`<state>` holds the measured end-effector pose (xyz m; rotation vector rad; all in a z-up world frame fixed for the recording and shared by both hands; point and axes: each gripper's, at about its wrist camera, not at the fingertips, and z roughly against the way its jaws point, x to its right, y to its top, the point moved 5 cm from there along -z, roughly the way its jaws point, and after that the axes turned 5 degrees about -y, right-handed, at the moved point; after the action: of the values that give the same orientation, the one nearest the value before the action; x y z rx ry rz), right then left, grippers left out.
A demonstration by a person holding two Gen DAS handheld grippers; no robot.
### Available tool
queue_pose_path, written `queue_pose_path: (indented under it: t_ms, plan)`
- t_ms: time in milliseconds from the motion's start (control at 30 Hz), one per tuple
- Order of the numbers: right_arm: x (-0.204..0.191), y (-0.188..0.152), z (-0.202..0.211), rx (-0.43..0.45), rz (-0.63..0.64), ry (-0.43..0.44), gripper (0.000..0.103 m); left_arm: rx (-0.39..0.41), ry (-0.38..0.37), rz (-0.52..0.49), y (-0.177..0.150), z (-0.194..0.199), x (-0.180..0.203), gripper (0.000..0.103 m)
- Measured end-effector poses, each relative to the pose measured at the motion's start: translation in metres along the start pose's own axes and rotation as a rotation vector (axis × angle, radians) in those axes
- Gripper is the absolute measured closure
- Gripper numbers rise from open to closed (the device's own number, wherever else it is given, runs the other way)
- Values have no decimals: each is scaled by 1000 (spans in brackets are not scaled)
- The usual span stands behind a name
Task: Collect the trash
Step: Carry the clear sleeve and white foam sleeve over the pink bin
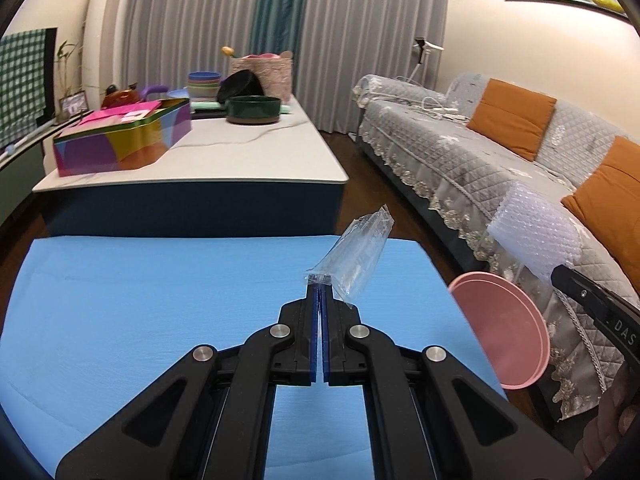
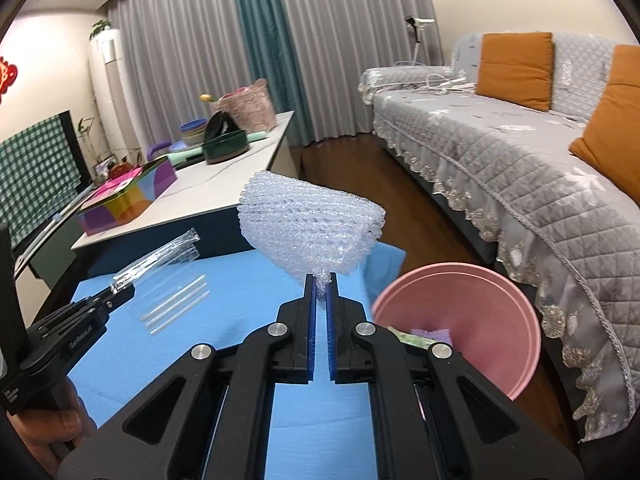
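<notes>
- Left wrist view: the left gripper [image 1: 319,286] has its blue-padded jaws pinched flat together on the bottom corner of a clear, crinkly plastic wrapper [image 1: 354,254], which sticks up towards one o'clock above the blue foam mat [image 1: 140,300].
- That wrapper looks feather-light and slippery; I'd judge a grip at the gathered, doubled edge safest, since a single film layer could slide out.
- Right wrist view: the right gripper [image 2: 320,286] is nipped nearly closed on the twisted stem of a white, fan-shaped foam net sleeve [image 2: 310,228], held clear of the mat at twelve o'clock.
- The netting seems soft, springy and weightless, so it should crush without harm; the bunched stem gives the pads something thick to bite.
- The round pink plastic bin [image 2: 460,320] stands at three o'clock of the right gripper, just off the mat's edge, with what may be paper scraps inside, though they are half hidden.
- Three thin white sticks [image 2: 176,304] appear at nine o'clock; whether they lie on the mat or inside the wrapper I can't say.
</notes>
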<state>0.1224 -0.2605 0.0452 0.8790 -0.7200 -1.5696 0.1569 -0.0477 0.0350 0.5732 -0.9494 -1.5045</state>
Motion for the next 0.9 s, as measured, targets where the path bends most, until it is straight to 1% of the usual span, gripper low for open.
queue_pose_path:
  t_ms: [267,900]
  plan:
    - [34,-1,6,10,-43,-60,98,-4,-42,-16,-2,-8,27,102]
    - [115,-15,-4,-17,-146,-190,98,-36,-144,-36,-7,-43,98,102]
